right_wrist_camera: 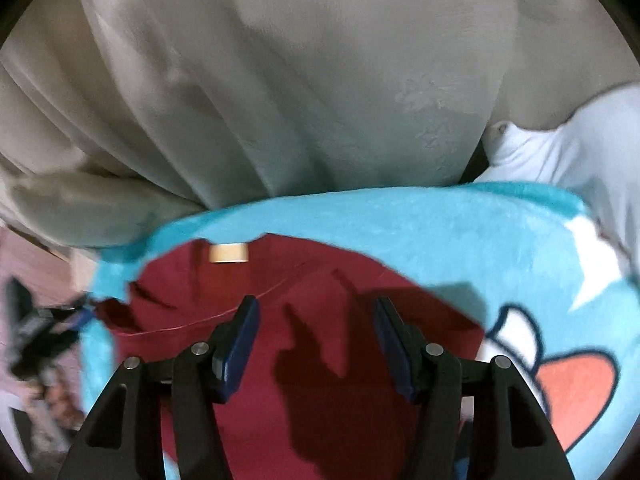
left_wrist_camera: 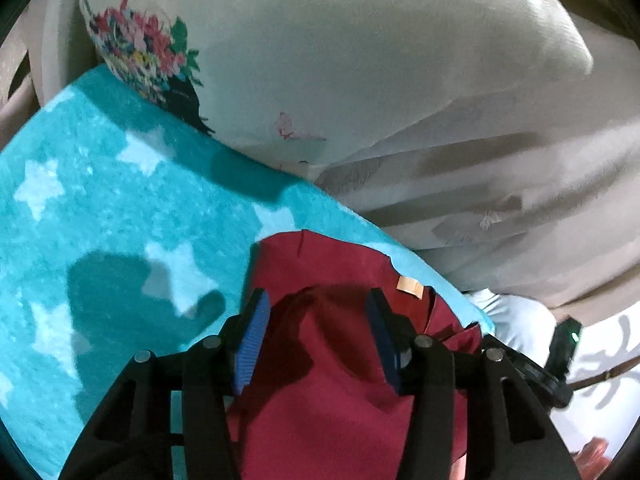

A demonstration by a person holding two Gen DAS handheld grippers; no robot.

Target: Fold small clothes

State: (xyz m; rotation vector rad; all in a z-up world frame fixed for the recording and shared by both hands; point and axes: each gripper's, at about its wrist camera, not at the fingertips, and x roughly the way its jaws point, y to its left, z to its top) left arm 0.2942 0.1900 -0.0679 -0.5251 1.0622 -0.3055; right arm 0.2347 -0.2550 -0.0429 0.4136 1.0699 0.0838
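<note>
— What do the two tools look like?

— The left gripper [left_wrist_camera: 318, 304] has a matte black frame with triangular cut-outs in its side arms and four round silver pivot pins [left_wrist_camera: 211, 343] across the linkage. Its pads [left_wrist_camera: 252, 346] are ribbed and bright blue.

— And the other?

— The right gripper [right_wrist_camera: 316, 312] is the same build: black arms, silver pins [right_wrist_camera: 200, 348], darker-looking blue pads [right_wrist_camera: 236, 354] (that view is blurred). From the left wrist view, a black part of the right tool with a small green light [left_wrist_camera: 575, 336] shows at the right edge.
</note>
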